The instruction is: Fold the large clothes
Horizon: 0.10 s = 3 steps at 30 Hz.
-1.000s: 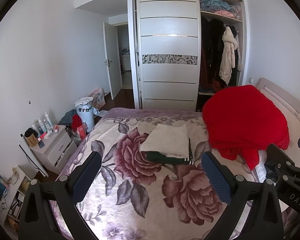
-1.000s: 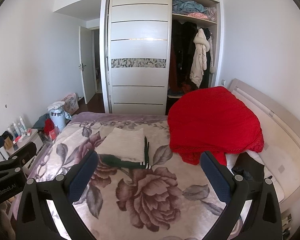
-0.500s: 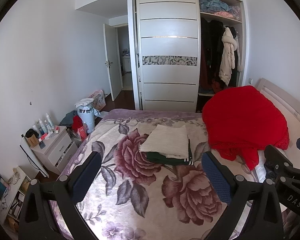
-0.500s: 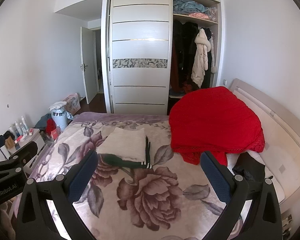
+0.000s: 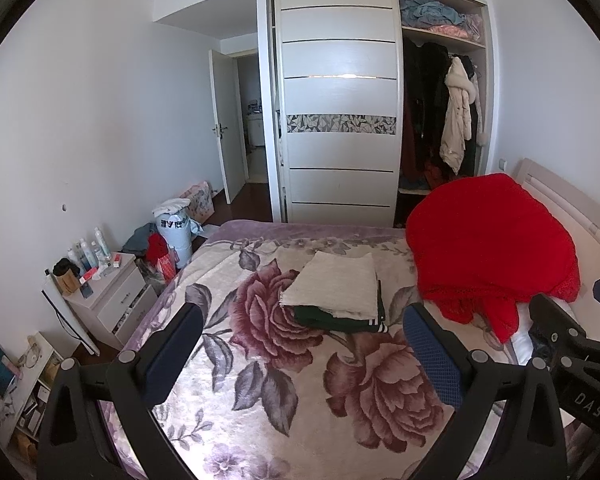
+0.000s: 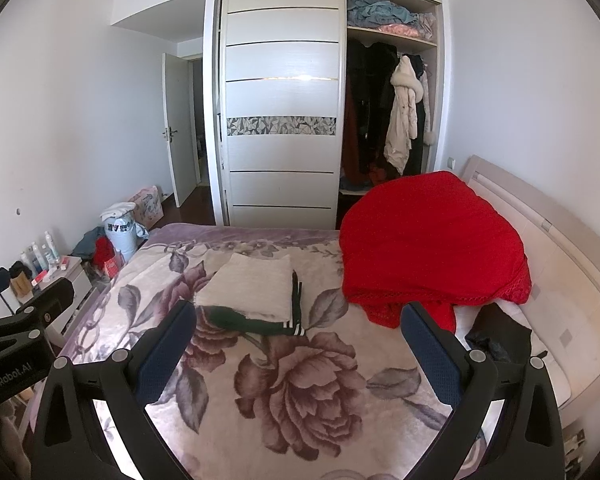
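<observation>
I have the left gripper (image 5: 300, 338) spread wide with nothing between its blue pads, hanging above the floral blanket (image 5: 284, 392). My right gripper (image 6: 296, 336) is likewise released and empty, over the same blanket; each tool shows at the edge of the other's view, so they sit side by side. Just ahead of both, between the fingertips as I see it, lies a folded stack: a cream garment (image 5: 333, 290) resting on a dark green garment (image 5: 339, 320) with white stripes at its hem. Ahead and to the right of the grippers a big red garment (image 6: 431, 244) is heaped, unfolded, against the headboard (image 6: 539, 236). A small black item (image 6: 499, 336) lies beside the right gripper's right finger. Farthest off stands the wardrobe (image 5: 339, 100), its right bay open with coats hanging.
</observation>
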Motion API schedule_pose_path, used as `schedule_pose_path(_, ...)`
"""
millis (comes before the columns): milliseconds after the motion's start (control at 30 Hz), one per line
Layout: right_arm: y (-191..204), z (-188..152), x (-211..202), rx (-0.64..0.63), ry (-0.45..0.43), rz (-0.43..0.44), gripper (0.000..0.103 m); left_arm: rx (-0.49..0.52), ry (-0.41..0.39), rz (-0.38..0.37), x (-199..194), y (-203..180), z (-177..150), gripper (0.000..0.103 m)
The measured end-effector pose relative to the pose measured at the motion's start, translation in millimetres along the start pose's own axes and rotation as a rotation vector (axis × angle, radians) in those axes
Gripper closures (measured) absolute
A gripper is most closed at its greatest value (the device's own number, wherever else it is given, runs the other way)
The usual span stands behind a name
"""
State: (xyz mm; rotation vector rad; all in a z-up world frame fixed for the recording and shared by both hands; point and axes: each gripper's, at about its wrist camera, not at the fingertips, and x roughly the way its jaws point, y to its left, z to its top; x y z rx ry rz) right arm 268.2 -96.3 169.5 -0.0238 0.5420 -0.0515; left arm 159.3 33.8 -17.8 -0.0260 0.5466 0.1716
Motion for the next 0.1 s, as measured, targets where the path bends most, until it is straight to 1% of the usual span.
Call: schedule_pose_path(100, 1.3, -0.5, -1.5, 0.001, 0.000, 0.001, 0.000, -0.003, -0.006, 0.000, -4.5, 0.0, 3.0, 0.001)
